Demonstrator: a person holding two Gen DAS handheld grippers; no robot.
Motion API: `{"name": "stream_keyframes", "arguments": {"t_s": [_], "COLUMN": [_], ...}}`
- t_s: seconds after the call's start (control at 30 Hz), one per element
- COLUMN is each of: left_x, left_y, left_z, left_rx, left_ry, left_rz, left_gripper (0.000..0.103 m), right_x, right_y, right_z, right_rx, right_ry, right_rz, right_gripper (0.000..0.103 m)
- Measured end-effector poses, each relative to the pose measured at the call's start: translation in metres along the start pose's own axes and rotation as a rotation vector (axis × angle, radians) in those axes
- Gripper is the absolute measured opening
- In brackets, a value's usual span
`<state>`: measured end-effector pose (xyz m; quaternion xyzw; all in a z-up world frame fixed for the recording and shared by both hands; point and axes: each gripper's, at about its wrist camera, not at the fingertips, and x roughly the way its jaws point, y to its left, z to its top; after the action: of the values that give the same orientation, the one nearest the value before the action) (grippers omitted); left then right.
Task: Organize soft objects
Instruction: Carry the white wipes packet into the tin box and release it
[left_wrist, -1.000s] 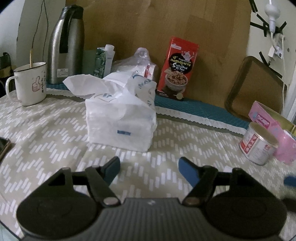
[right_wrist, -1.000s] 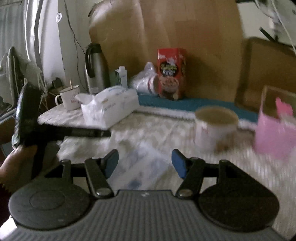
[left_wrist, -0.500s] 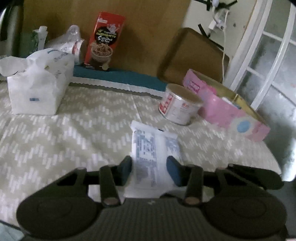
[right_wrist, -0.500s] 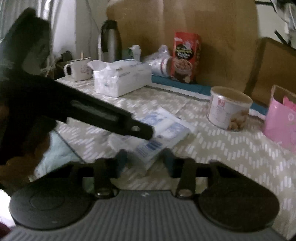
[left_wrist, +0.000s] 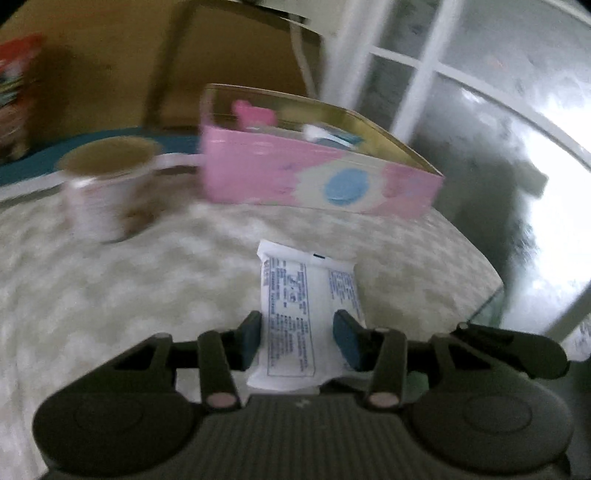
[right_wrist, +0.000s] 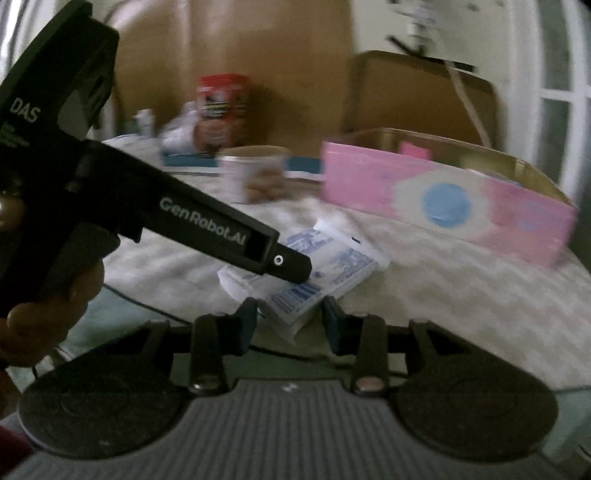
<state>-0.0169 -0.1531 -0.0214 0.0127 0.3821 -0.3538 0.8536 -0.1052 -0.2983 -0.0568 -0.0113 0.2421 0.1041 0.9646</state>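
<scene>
The left gripper (left_wrist: 297, 338) has its blue pads (left_wrist: 251, 341) pressed against the two long sides of a flat white packet (left_wrist: 306, 314) printed with blue text, so it is clenched on that packet; the packet's near end reaches back under the gripper body and its far end lies forward over the patterned tablecloth (left_wrist: 110, 295). In the right wrist view the same packet (right_wrist: 325, 273) sits with one corner between the fingers of the right gripper (right_wrist: 290, 323), but whether those pads actually press on it cannot be told from here, since the corner looks narrower than the gap. The black body of the left gripper (right_wrist: 291, 267) crosses this view from the upper left, held by a hand (right_wrist: 44, 306), and its tip lies over the packet's left part. Beyond the packet the cloth is bare up to a long pink box (left_wrist: 317, 177), open at the top, with small pink and blue items inside. A round tin (left_wrist: 107, 192) stands to the left of the box, close to it, blurred. To the right of the packet the table edge (left_wrist: 484, 273) curves round, near the packet and near the box's right end. Left of the packet is a wide free stretch of cloth. At the back, a red carton (right_wrist: 221, 110) stands against a brown board.
</scene>
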Motion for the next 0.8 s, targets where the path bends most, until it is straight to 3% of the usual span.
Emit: {"name": "stream_keyframes", "arguments": {"t_s": [0.03,0.13,0.2,0.3,0.43,0.6,0.8], "left_x": [0.006,0.016,0.014,0.020,0.015,-0.003,0.033], "left_y": [-0.008,-0.023,-0.024,-0.024,-0.038,-0.048,-0.069], "left_z": [0.003,0.010,0.010,0.010,0.021,0.069,0.124], "left_rx": [0.018,0.056,0.070,0.058,0.111,0.129,0.189], "left_ry": [0.008,0.026,0.009,0.049,0.013,-0.116,-0.184], "left_rz": [-0.011,-0.005,0.019,-0.017,0.037,-0.032,-0.005], "left_gripper": [0.047,0.074,0.071,0.053,0.052,0.051,0.052], "right_x": [-0.003,-0.008,-0.010,0.001,-0.002,-0.015,0.006], "right_y": [-0.007,-0.019,-0.024,-0.024,-0.019,-0.044,-0.087], "right_z": [-0.002,-0.007,-0.011,-0.016,-0.010,0.023,0.059], "right_rx": [0.006,0.011,0.017,0.031,0.017,0.041,0.075], "right_ry": [-0.006,-0.032,-0.048,-0.058,-0.120,-0.280,-0.337], "right_rz": [-0.013,-0.056,-0.045,0.000,-0.022,-0.068,-0.139], "right_gripper": [0.042,0.049,0.051,0.048,0.040,0.040,0.039]}}
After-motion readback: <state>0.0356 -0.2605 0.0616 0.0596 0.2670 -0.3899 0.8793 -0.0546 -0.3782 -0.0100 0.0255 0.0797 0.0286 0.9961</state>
